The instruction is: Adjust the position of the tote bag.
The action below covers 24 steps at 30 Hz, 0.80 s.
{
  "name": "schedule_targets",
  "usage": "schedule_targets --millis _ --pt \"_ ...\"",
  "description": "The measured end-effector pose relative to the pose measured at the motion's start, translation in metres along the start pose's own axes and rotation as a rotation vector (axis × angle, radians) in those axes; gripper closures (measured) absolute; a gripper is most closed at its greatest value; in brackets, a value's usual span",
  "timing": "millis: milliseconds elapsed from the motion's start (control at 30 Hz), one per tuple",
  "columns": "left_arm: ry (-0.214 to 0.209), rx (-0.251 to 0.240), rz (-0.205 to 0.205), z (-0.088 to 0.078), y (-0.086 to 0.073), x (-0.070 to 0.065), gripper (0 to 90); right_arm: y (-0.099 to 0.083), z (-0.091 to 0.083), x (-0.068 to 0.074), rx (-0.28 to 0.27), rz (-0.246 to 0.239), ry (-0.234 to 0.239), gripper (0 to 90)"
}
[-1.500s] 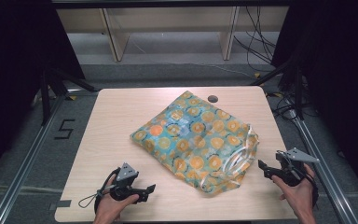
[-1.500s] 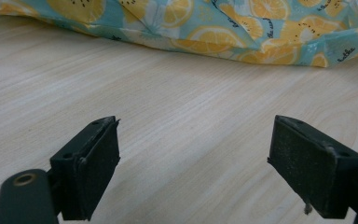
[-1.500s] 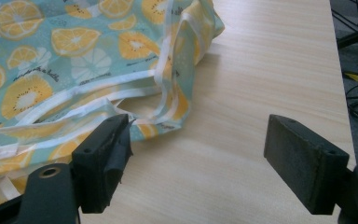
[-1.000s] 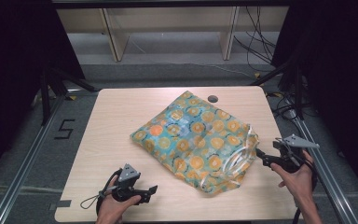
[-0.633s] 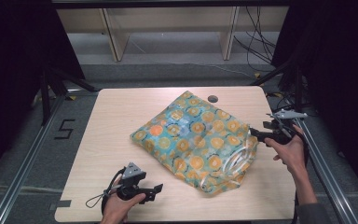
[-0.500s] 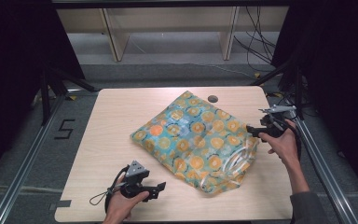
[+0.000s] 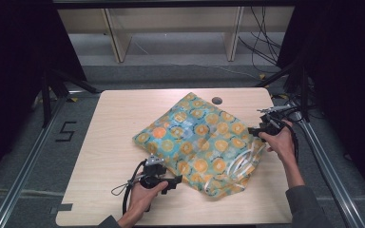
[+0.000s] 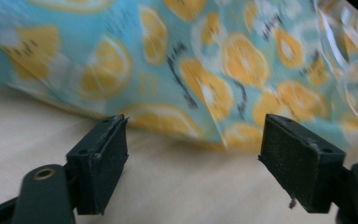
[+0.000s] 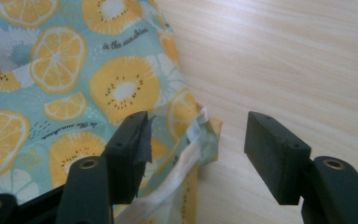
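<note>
Lemon-print bag (image 7: 200, 142) lies flat across the middle of the wooden table (image 7: 114, 128), its pale handles (image 7: 240, 164) toward the lower right. At the lower left of centre, the left gripper (image 7: 175, 183) sits just beside the bag's near edge; its jaws have just been closing a little but are parted, with a fold of the bag (image 8: 214, 135) ahead of them, unpinched. At the right, the right gripper (image 7: 253, 130) straddles the bag's corner (image 9: 205, 135); its jaws have been closing, pads not yet pressing. Likely step: taking hold of two edges. Next, both should pinch the material firmly before lifting.
</note>
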<state>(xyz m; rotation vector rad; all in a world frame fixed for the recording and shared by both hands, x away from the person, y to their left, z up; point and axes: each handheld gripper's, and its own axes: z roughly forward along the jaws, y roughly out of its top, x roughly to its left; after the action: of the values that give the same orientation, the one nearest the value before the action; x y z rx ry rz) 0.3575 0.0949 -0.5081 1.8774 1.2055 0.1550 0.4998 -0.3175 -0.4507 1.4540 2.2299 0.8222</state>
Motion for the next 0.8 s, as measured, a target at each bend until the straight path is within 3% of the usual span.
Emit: schedule_targets --millis 33,67,133,167,233,267,300,367,400,433,467,500,567,600,633,733,767,800 --pt "0.014 0.001 -0.002 0.003 0.002 0.000 20.8 0.000 0.003 -0.001 0.000 -0.023 0.001 39.7" --pt "0.020 0.014 0.003 0.005 0.003 0.002 20.0 0.000 0.003 0.003 0.026 0.010 0.000 39.4" --pt "0.025 0.025 -0.003 0.012 0.004 0.002 21.7 0.001 0.007 0.003 0.023 -0.009 0.003 39.3" --pt "0.043 0.036 0.022 0.016 0.006 0.003 24.5 0.000 0.012 0.004 0.024 -0.016 0.001 43.1" --pt "0.051 0.032 0.032 0.018 0.008 0.004 33.7 0.000 0.013 0.004 0.031 -0.029 -0.001 47.2" --pt "0.062 0.044 0.066 0.018 0.009 0.005 33.7 -0.001 0.015 0.004 0.040 -0.031 -0.003 51.8" --pt "0.060 0.027 0.085 0.020 0.009 0.005 41.0 -0.002 0.016 0.005 0.044 -0.029 -0.009 54.8" --pt "0.075 0.009 0.173 0.022 0.009 0.007 57.6 -0.004 0.017 0.004 0.058 -0.051 -0.015 62.3" --pt "0.072 -0.009 0.176 0.023 0.008 0.007 64.1 -0.006 0.018 0.005 0.067 -0.044 -0.016 65.1" --pt "0.052 -0.007 0.175 0.024 0.008 0.008 75.4 -0.011 0.020 0.007 0.084 -0.053 -0.010 73.8" --pt "0.046 -0.015 0.170 0.024 0.007 0.007 75.4 -0.011 0.020 0.007 0.084 -0.053 -0.010 73.8" --pt "0.040 -0.018 0.190 0.023 0.008 0.008 83.7 -0.016 0.020 0.006 0.065 -0.073 -0.003 80.7" --pt "0.033 -0.014 0.232 0.022 0.009 0.010 85.9 -0.019 0.019 0.008 0.062 -0.055 0.004 83.2" --pt "0.040 -0.015 0.243 0.021 0.011 0.011 87.9 -0.022 0.020 0.008 0.032 -0.085 0.020 85.3" --pt "0.039 -0.023 0.238 0.020 0.012 0.014 88.8 -0.028 0.016 0.013 0.056 -0.087 0.040 87.0" --pt "0.046 -0.014 0.245 0.016 0.015 0.021 89.0 -0.036 0.013 0.021 0.039 -0.111 0.062 87.9" --pt "0.057 -0.008 0.253 0.013 0.018 0.029 89.0 -0.043 0.007 0.027 0.052 -0.165 0.084 88.4" --pt "0.060 -0.003 0.251 0.011 0.019 0.034 89.0 -0.047 0.004 0.031 0.051 -0.172 0.097 88.8"
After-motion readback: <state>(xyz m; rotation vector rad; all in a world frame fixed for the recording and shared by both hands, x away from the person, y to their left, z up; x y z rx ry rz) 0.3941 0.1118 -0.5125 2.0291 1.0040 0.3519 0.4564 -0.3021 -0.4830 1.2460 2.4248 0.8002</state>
